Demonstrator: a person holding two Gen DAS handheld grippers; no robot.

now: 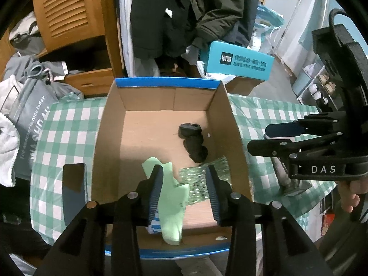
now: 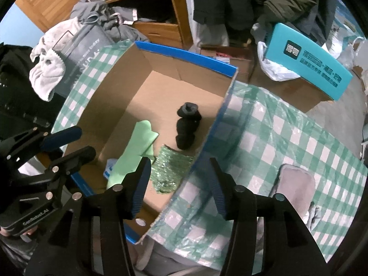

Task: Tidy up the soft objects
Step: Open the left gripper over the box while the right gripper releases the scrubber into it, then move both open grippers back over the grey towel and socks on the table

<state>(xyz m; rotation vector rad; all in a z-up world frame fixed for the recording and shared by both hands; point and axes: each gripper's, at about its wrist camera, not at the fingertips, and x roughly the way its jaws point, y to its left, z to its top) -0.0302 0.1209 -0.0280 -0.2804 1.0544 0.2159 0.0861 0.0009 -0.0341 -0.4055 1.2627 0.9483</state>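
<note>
- Our left gripper (image 1: 184, 188) hangs over the near end of the cardboard box (image 1: 110, 124), jaws parted; the light green sock (image 1: 173, 197) lies between them, brushing the left finger, with no pinch that we can see.
- Our right gripper (image 2: 178, 184) has its jaws apart and empty, straddling the box's right wall, with the sparkly green item (image 2: 170, 170) just beyond its left finger.
- The rolled black socks (image 1: 193, 142) sit farther in, near the right wall.
- We judge the release step is in hand: we lift straight up so no fabric snags on a pad.
- Next we fetch the grey cloth (image 2: 296, 188) lying on the checked tablecloth (image 2: 276, 126), right of the box.
</note>
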